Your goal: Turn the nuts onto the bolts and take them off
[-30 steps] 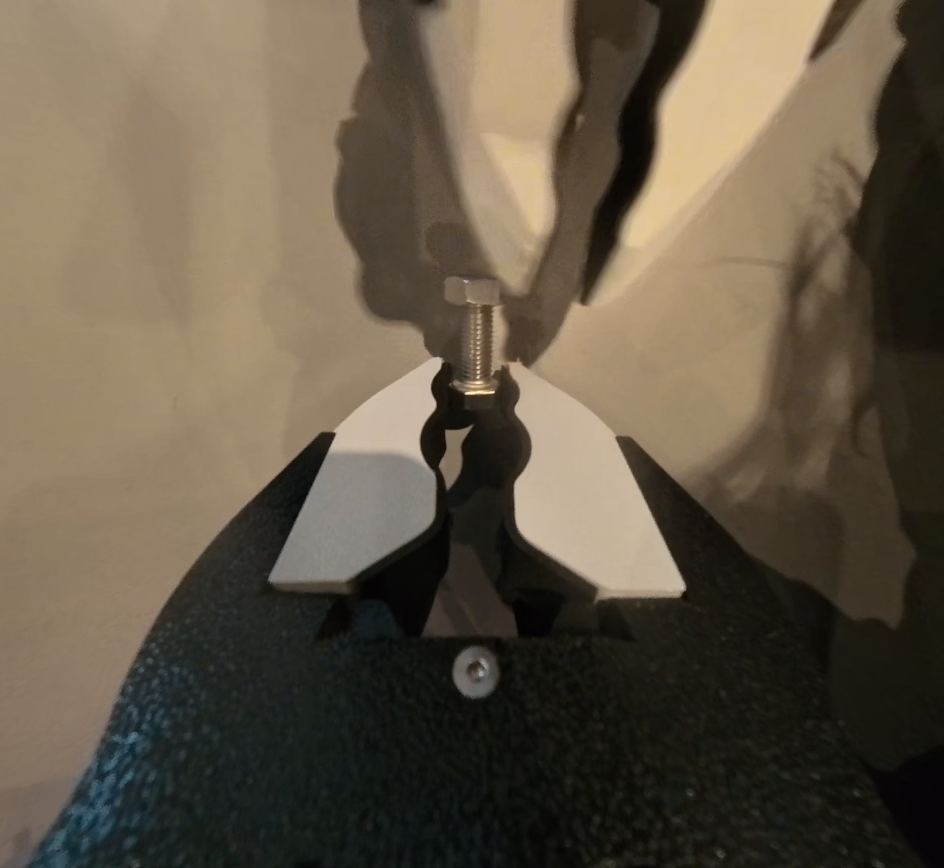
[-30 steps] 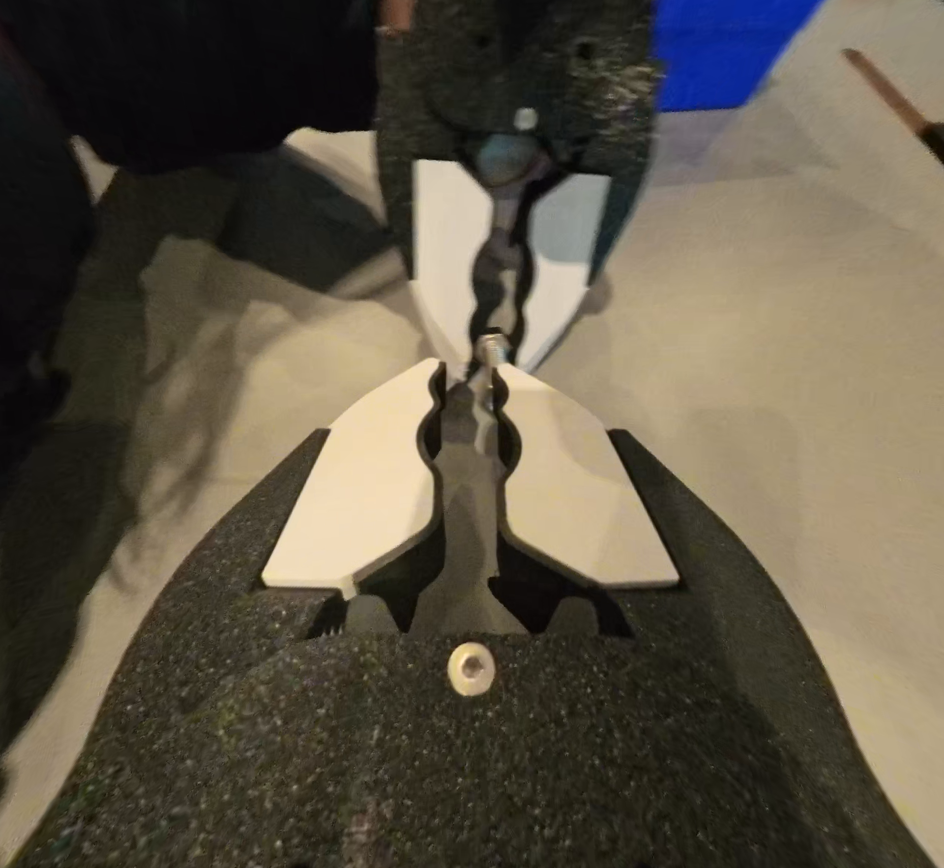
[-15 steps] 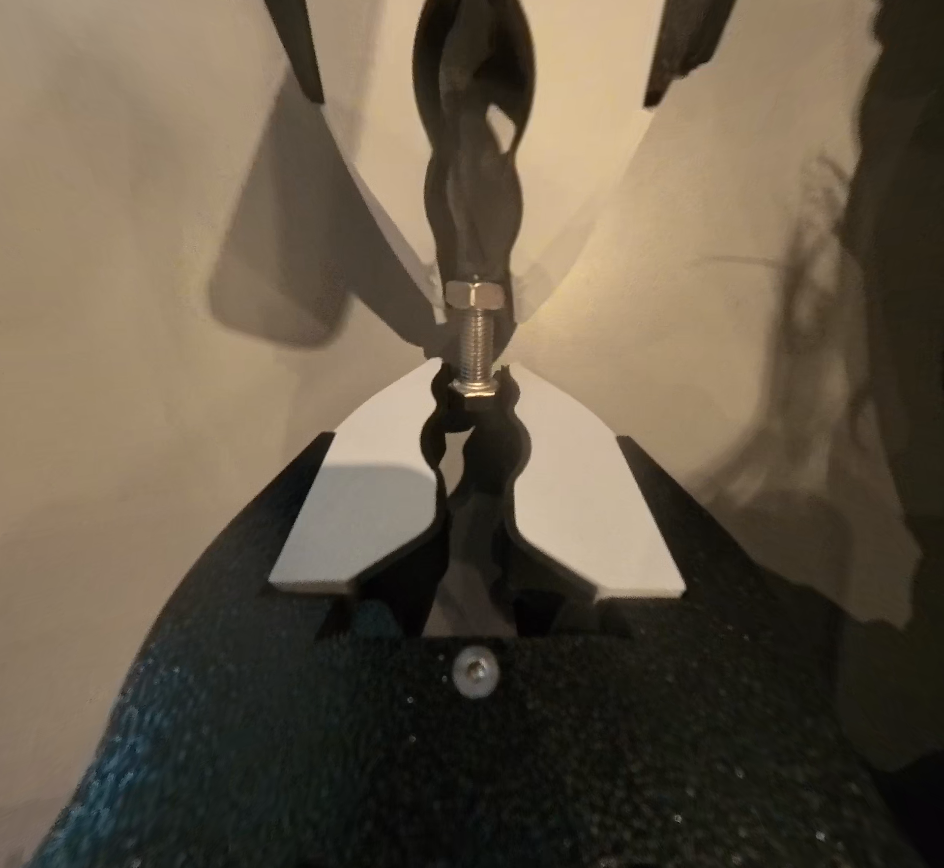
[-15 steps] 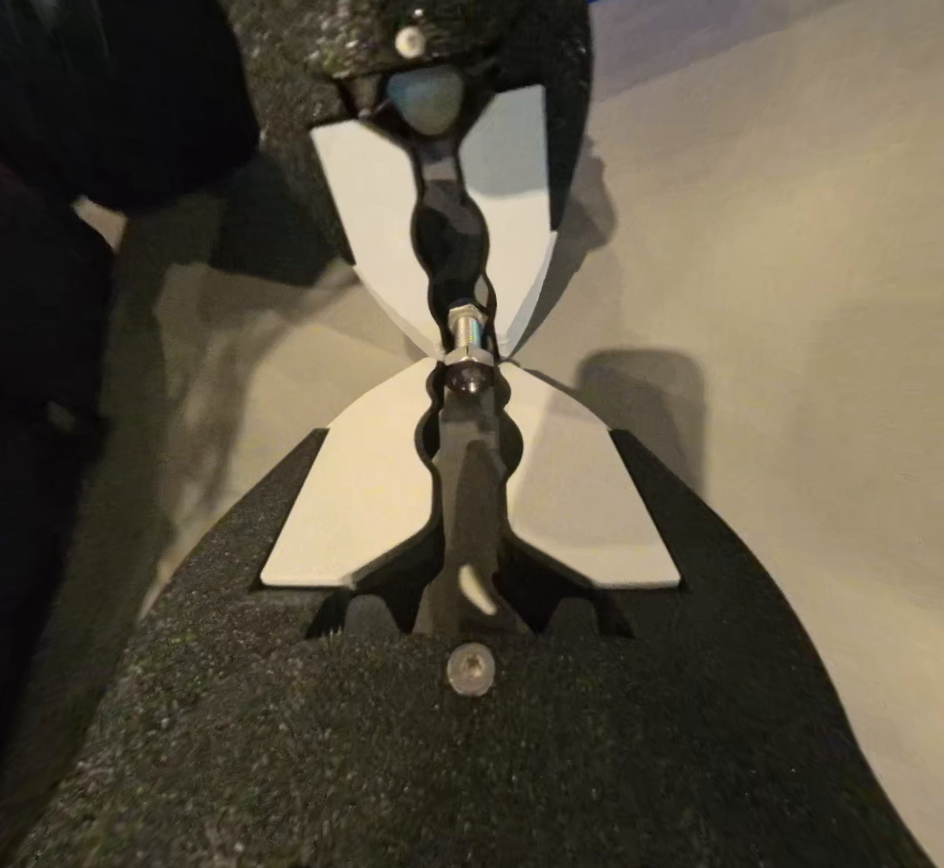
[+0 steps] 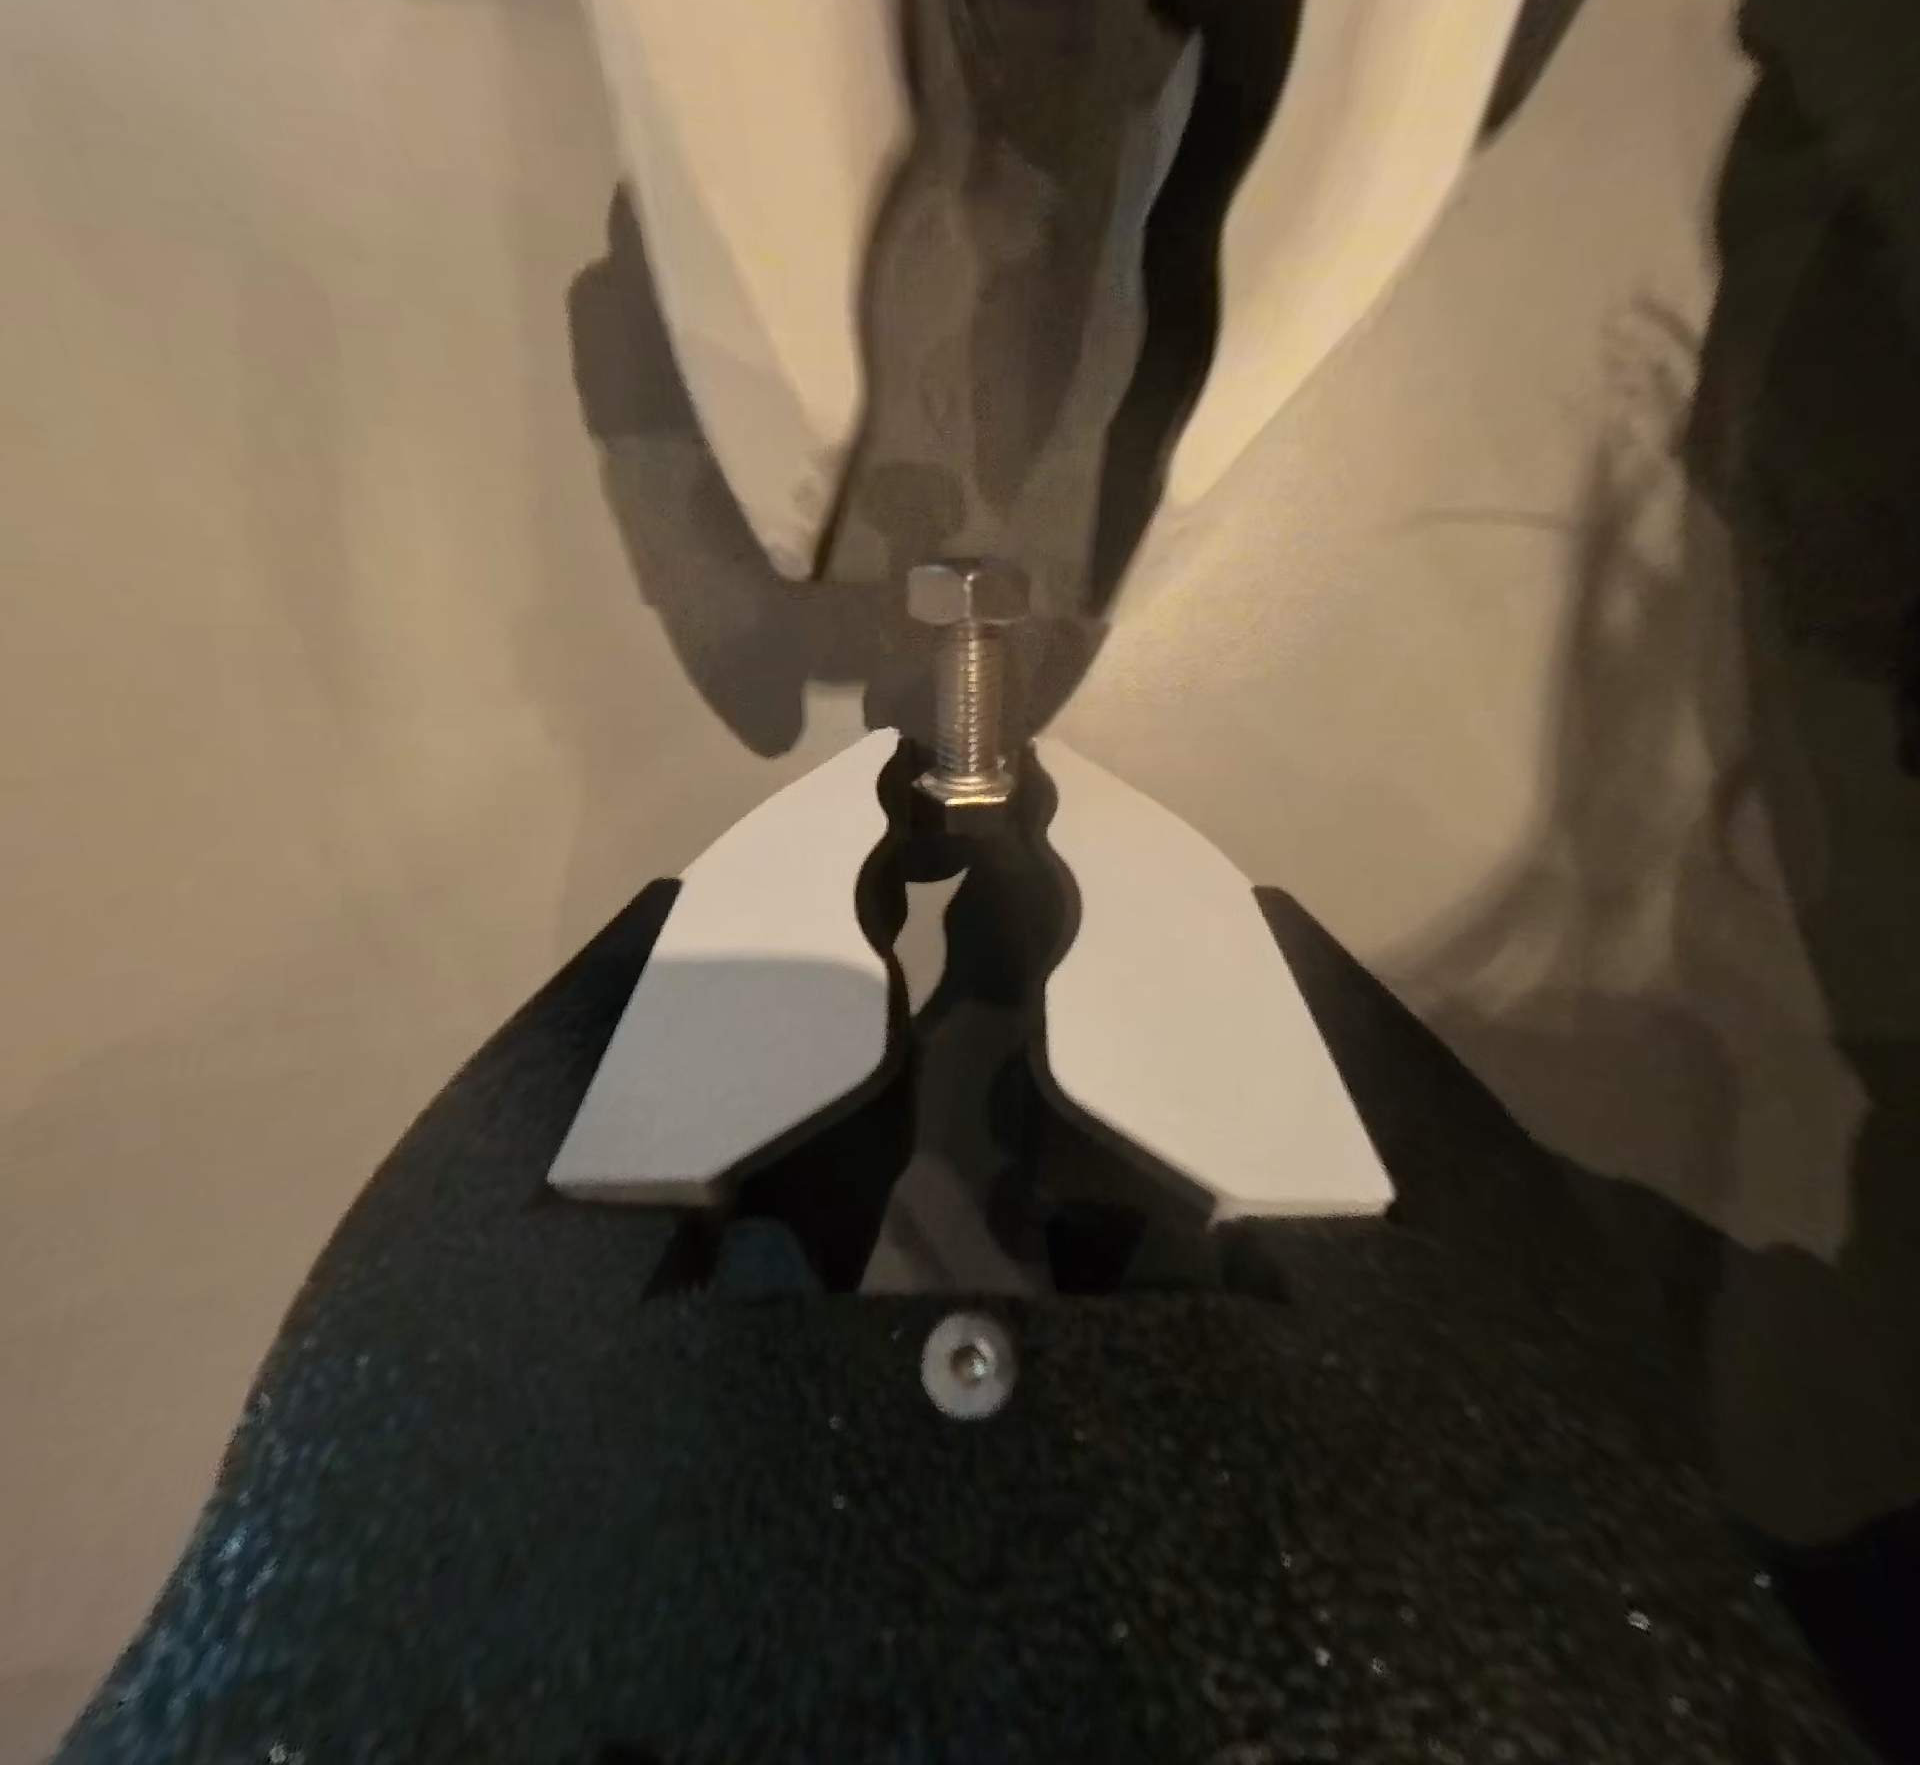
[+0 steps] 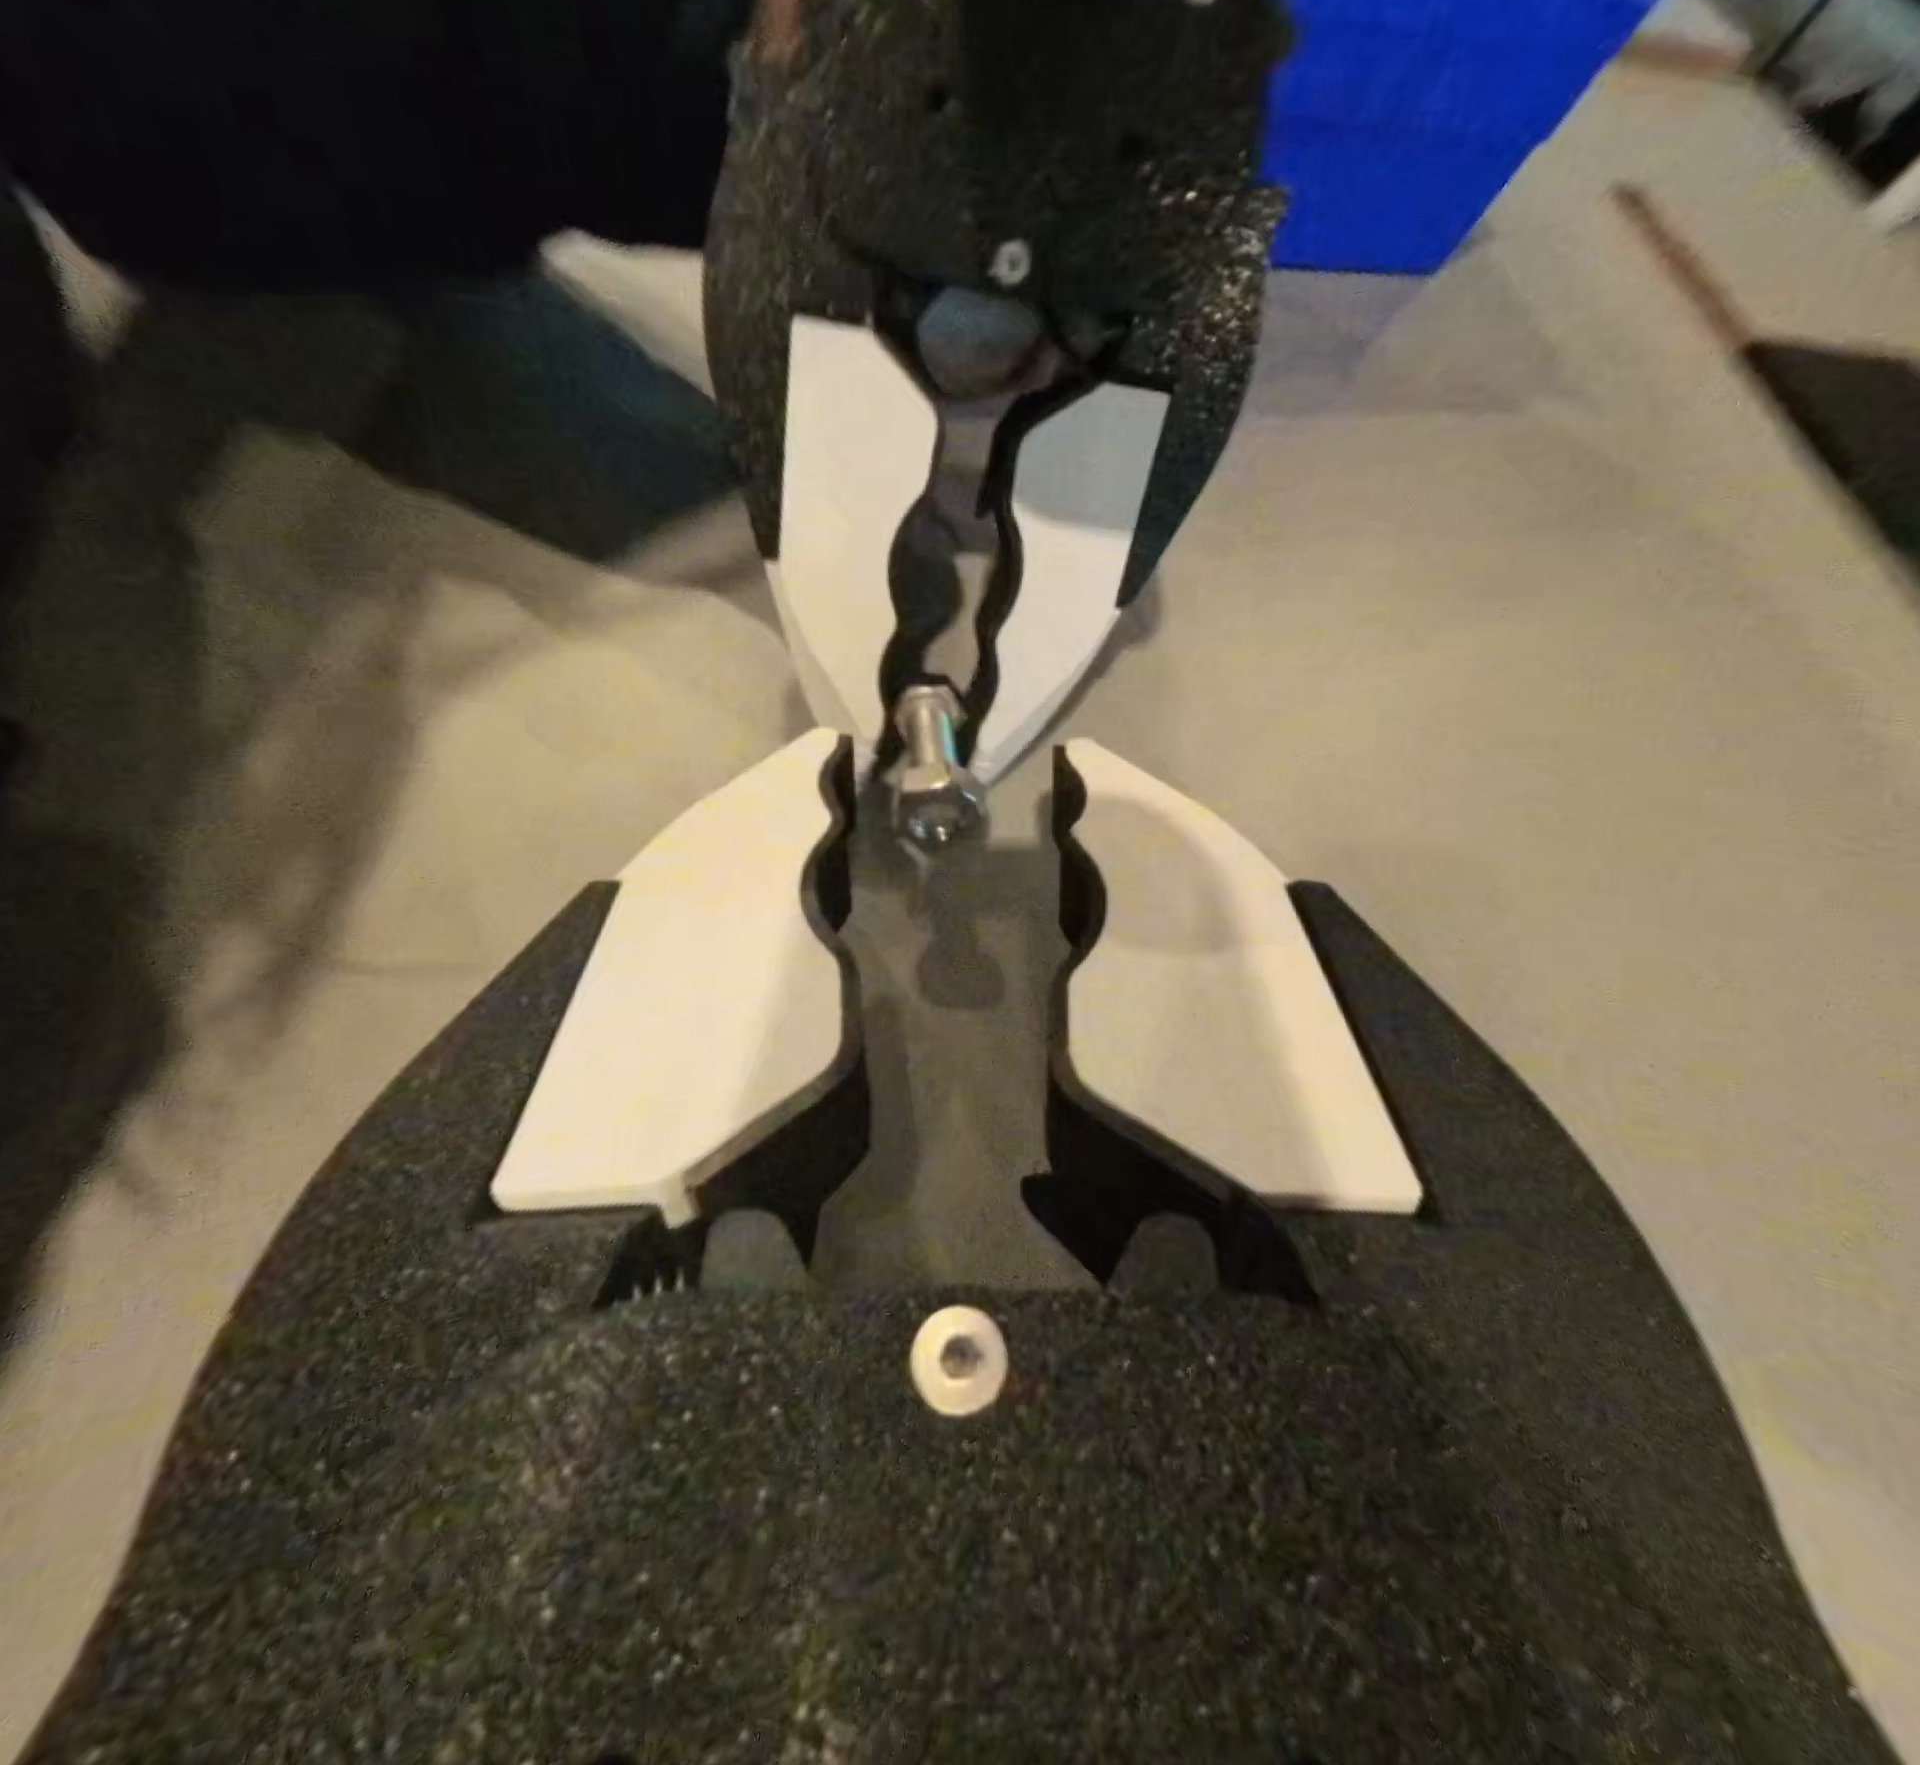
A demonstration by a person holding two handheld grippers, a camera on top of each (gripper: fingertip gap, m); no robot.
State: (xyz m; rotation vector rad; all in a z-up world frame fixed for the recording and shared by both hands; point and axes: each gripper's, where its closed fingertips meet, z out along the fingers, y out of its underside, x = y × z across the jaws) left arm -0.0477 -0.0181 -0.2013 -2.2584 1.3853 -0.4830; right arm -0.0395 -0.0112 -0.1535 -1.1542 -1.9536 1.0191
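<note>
L gripper (image 5: pixel 966 770) clamped on nut (image 5: pixel 961 788) at fingertips; bolt (image 5: pixel 968 676) sticks straight out along finger axis, head (image 5: pixel 968 595) toward R. R gripper (image 6: pixel 951 759) spread open, head (image 6: pixel 935 806) between tips, not gripped. Coaxial, tip to tip. Next prob: close R on head, twist.
</note>
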